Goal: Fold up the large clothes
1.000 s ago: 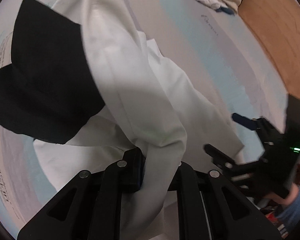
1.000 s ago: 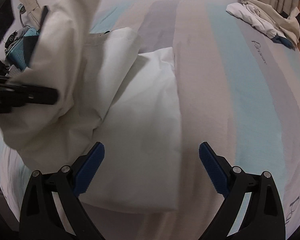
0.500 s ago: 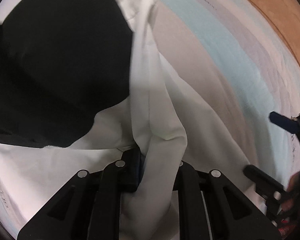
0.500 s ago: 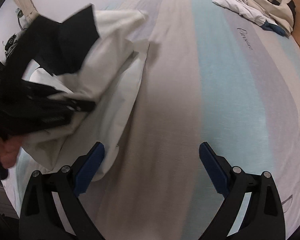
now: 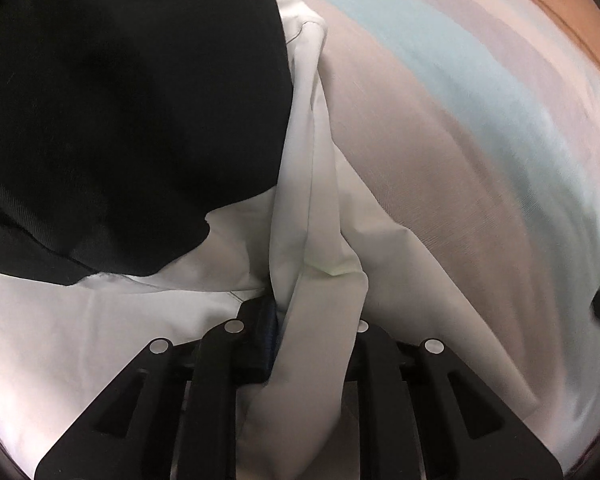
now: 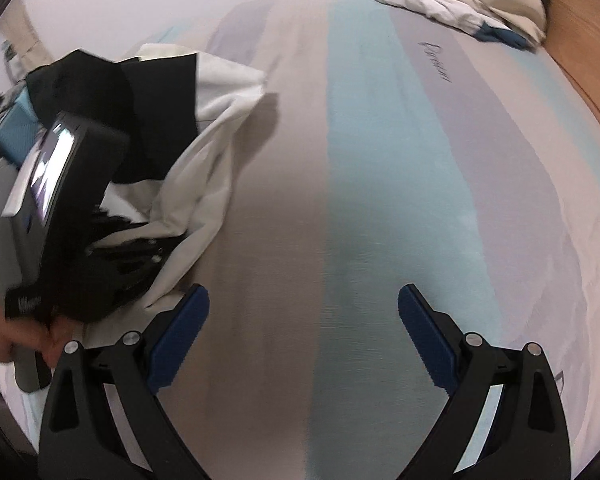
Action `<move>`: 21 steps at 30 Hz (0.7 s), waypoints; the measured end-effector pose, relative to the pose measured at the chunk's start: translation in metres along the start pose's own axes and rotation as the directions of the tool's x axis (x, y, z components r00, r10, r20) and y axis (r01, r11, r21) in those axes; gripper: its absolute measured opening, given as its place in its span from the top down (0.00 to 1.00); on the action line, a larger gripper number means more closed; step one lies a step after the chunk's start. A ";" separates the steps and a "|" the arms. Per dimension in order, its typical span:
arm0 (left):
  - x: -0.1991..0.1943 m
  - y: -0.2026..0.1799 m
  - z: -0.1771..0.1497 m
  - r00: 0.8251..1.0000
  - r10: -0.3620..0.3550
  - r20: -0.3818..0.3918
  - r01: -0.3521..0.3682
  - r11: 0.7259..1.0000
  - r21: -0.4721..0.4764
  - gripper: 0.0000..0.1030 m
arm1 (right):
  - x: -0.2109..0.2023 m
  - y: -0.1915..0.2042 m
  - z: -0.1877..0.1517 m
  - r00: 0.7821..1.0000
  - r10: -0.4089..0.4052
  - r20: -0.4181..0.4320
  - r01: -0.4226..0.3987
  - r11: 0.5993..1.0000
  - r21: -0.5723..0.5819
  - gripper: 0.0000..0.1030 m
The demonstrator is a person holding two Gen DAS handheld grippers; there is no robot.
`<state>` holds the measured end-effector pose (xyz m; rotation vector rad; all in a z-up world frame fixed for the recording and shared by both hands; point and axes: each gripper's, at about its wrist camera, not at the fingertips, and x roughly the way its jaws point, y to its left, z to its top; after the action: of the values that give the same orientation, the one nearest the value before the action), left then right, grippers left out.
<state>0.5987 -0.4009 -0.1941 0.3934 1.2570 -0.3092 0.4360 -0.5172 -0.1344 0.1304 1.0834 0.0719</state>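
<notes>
Left gripper (image 5: 316, 320) pinches white-and-black garment (image 5: 312, 216) – jaws just easing, cloth between – to lay a fold; right gripper (image 6: 304, 344) wide, empty.

A white garment (image 5: 312, 200) with a black panel (image 5: 120, 112) lies bunched on the striped bed (image 6: 380, 200).

Soft, even indoor light; motion blur smears the striped pastel bedsheet (image 6: 380, 200); fisheye bending and dark vignette at edges.
</notes>
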 end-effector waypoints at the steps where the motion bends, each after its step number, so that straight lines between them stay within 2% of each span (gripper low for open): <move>1: 0.001 -0.003 -0.003 1.000 0.021 0.009 -0.021 1.000 0.013 0.85 | 0.001 -0.003 -0.001 1.000 -0.011 0.000 0.011 1.000 0.020 0.12; 4: 0.000 -0.010 -0.005 0.999 0.046 0.016 -0.046 0.999 0.022 0.84 | 0.001 -0.013 -0.002 0.999 -0.033 0.002 0.033 0.996 0.082 0.12; 6: -0.004 -0.009 -0.008 0.999 0.039 0.019 -0.039 0.999 0.013 0.81 | -0.001 -0.020 -0.002 0.999 -0.038 0.007 0.037 0.992 0.117 0.12; 8: -0.010 -0.008 -0.011 0.999 0.025 0.026 -0.026 0.999 0.019 0.72 | -0.005 -0.025 -0.003 0.999 -0.038 0.007 0.037 0.989 0.143 0.12; 10: -0.018 -0.008 -0.014 0.999 -0.017 0.029 0.016 1.000 0.022 0.52 | -0.008 -0.029 -0.005 0.999 -0.034 0.007 0.032 0.988 0.154 0.12; 12: -0.026 -0.017 -0.013 0.998 -0.062 0.033 0.061 0.998 0.027 0.36 | -0.012 -0.029 -0.007 0.999 -0.039 0.008 0.037 0.989 0.144 0.12; 13: -0.031 -0.017 -0.015 0.996 -0.082 0.043 0.080 0.996 0.032 0.32 | -0.014 -0.029 -0.007 0.999 -0.041 0.007 0.040 0.990 0.137 0.12; 21: -0.059 -0.012 -0.044 0.982 -0.165 0.087 0.166 0.986 -0.002 0.20 | -0.019 -0.035 -0.012 0.999 -0.046 0.011 0.044 0.987 0.152 0.12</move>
<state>0.5389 -0.3907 -0.1500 0.2647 1.2075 -0.4567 0.4165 -0.5535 -0.1283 0.2430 1.0769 -0.0523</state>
